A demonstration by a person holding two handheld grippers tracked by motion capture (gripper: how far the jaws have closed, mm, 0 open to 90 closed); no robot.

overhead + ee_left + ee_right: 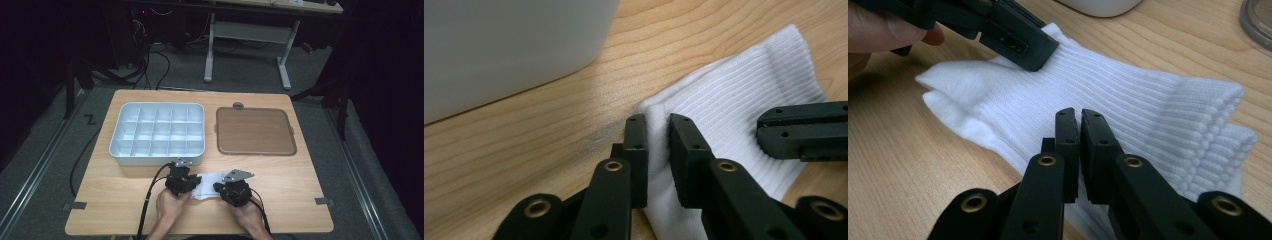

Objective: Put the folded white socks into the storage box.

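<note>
The white sock (207, 183) lies near the bench's (300, 185) front edge, below the grid tray (157, 133). The left claw (657, 125) pinches a fold at one end; the right claw (1080, 117) is pressed together on the ribbed cloth. Best keep both grips firm and lift evenly. Pale wood bench, dark room beyond.

White ribbed sock (1128, 107), lying flat, near table edge

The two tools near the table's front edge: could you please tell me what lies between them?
A white ribbed sock lies on the table between the left tool and the right tool, each pinching one of its edges; the high view shows this.
</note>
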